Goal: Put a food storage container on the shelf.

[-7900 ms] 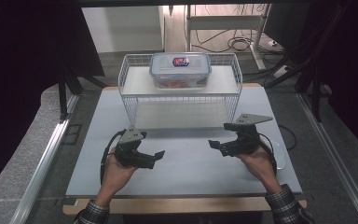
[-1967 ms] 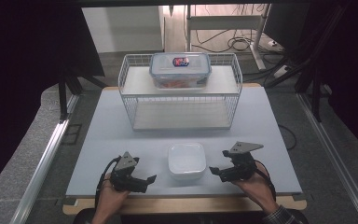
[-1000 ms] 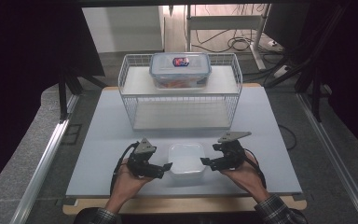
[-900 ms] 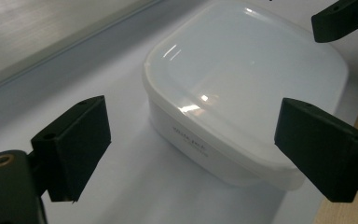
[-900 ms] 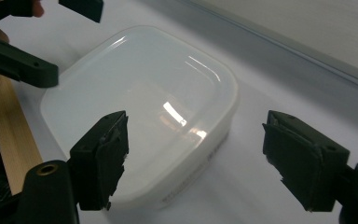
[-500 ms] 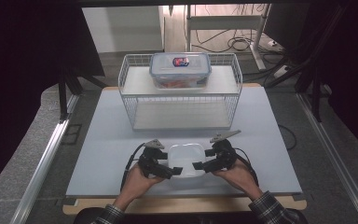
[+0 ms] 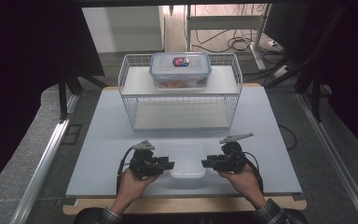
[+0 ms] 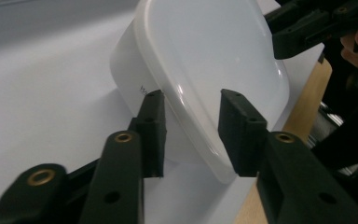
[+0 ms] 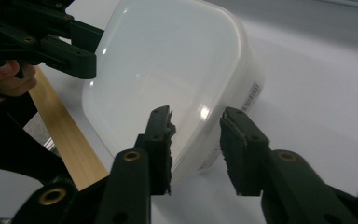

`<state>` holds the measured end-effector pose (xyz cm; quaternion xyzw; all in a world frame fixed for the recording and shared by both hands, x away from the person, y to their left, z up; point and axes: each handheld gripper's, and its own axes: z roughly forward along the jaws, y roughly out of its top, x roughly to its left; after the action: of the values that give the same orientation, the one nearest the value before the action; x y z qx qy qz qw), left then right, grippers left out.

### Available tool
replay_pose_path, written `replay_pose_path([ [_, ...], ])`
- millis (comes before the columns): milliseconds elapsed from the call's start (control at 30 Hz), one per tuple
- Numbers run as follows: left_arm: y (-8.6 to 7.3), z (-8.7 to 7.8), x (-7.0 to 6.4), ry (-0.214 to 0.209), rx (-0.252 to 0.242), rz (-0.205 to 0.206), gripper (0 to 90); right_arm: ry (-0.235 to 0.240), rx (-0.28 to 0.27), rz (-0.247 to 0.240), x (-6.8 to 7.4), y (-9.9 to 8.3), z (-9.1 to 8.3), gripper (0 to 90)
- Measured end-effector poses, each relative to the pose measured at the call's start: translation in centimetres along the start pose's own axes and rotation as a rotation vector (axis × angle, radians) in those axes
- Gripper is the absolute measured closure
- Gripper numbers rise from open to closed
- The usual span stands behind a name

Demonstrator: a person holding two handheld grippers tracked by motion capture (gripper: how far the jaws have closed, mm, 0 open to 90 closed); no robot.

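Note:
A white translucent plastic tub (image 7: pixel 187 160) sits on the table near its front edge, between the two hand-held grippers. My left gripper (image 7: pixel 170 164) is at the tub's left side, open. In the left gripper view, its jaws (image 8: pixel 191 100) straddle the rim of the tub (image 8: pixel 205 56), one finger (image 8: pixel 151 126) by the wall and one over the top. My right gripper (image 7: pixel 204 163) mirrors this at the right side, open. In the right gripper view, its jaws (image 9: pixel 198 116) span the rim of the tub (image 9: pixel 168 70). Each view also shows the opposite gripper (image 8: pixel 307 28) (image 9: pixel 51 42) at the tub's far side.
A white wire rack (image 7: pixel 182 100) stands at the back of the grey table (image 7: pixel 102 140). On its top shelf rests a clear lidded food box (image 7: pixel 180 70) with a blue-rimmed lid. The table's wooden front edge (image 7: pixel 186 205) runs just behind the hands.
The white tub appeared on the table front. Both grippers then moved inward from the sides, and their jaws now sit over the tub's left and right rims.

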<state>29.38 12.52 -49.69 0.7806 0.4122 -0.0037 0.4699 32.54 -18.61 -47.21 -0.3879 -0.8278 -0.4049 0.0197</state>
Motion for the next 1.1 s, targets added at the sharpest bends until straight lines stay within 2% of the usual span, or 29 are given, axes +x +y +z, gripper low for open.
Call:
replay_pose_path([
  [100, 0.0, -0.1, 0.1, 0.012, -0.017, -0.011, 68.0, -0.005, -0.015, 0.004, 0.0, 0.1, -0.2, 69.9],
  [200, -0.1, -0.4, 0.2, 0.018, -0.04, -0.041, 73.4, 0.002, -0.032, 0.029, 0.0, 0.0, -0.3, 75.9],
  [300, -0.1, -0.5, 0.3, 0.022, -0.048, -0.054, 78.0, -0.004, -0.042, 0.027, 0.0, -0.1, -0.4, 78.8],
  [333, -0.2, -0.5, 0.4, 0.031, -0.051, -0.062, 78.3, -0.022, -0.048, 0.005, 0.3, -0.1, -0.3, 78.8],
  [433, -0.2, -0.5, 0.4, 0.039, -0.052, -0.067, 78.5, -0.031, -0.054, -0.01, 0.4, 0.1, -0.2, 78.8],
  [533, 0.0, -0.7, 0.3, 0.067, -0.056, -0.05, 78.6, -0.04, -0.069, -0.028, 0.5, 0.2, 0.1, 78.8],
  [900, 1.5, -2.0, -0.2, 0.09, -0.096, -0.013, 78.7, -0.041, -0.139, -0.075, 1.0, 1.4, -0.8, 78.8],
  [1100, 2.9, -2.7, -0.4, 0.094, -0.112, 0.012, 78.7, -0.042, -0.174, -0.098, 1.2, 2.7, -1.6, 79.0],
])
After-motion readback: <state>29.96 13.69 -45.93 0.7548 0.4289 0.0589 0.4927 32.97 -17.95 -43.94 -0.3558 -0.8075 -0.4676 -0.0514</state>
